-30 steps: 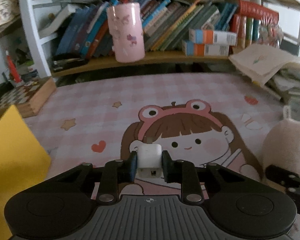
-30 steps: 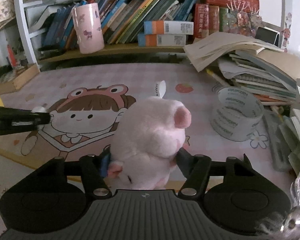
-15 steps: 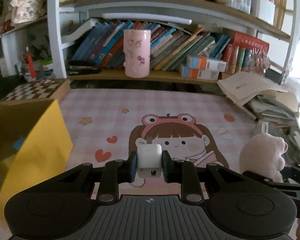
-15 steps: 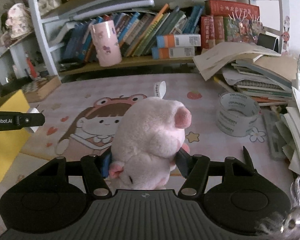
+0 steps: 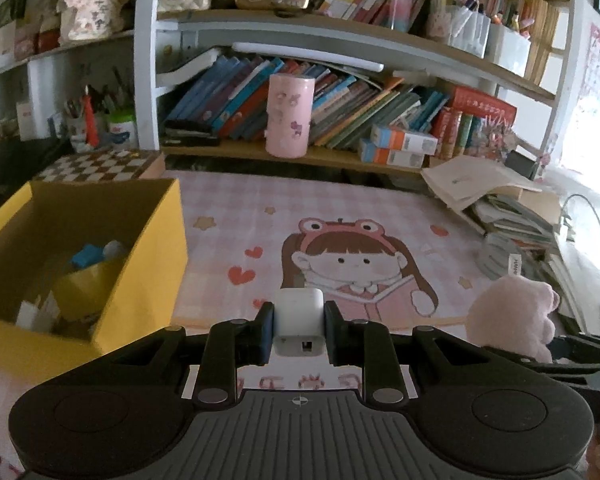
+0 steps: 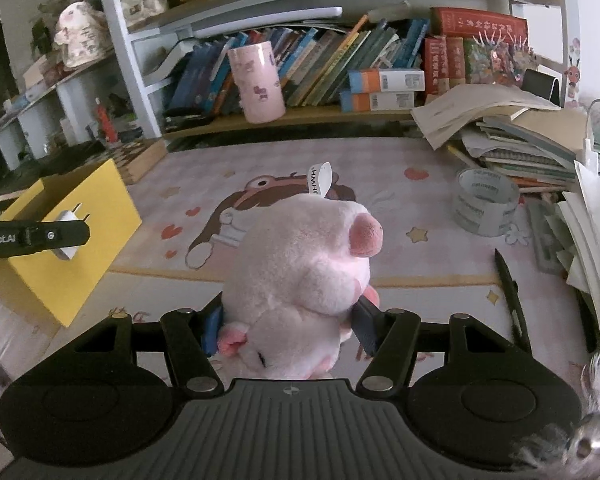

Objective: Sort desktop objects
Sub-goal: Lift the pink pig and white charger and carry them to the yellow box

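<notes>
Two grippers are in my hands, and each one carries something above the desk. My left gripper point(image 5: 299, 330) is clamped on a small white charger point(image 5: 299, 322), which sits upright between the black pads with its port facing the camera. My right gripper point(image 6: 288, 326) is clamped on a pink plush pig point(image 6: 304, 276); the soft body bulges out above the pads and a white label stands up behind its head. Below both is a pink desk mat point(image 5: 340, 208) with a cartoon girl printed on it. On the left side stands an open yellow box point(image 5: 148, 264), and inside I see a blue thing, some white pieces and a yellow fold, but I cannot tell what they are. In the right wrist view the left gripper with the charger is in front of the box wall. A roll of clear tape point(image 6: 485, 206) lies on the mat near a pile of books and papers, and a dark pen point(image 6: 510, 292) lies closer to me. A pink cylinder point(image 5: 290, 116) stands upright on the lower shelf before the leaning books.
</notes>
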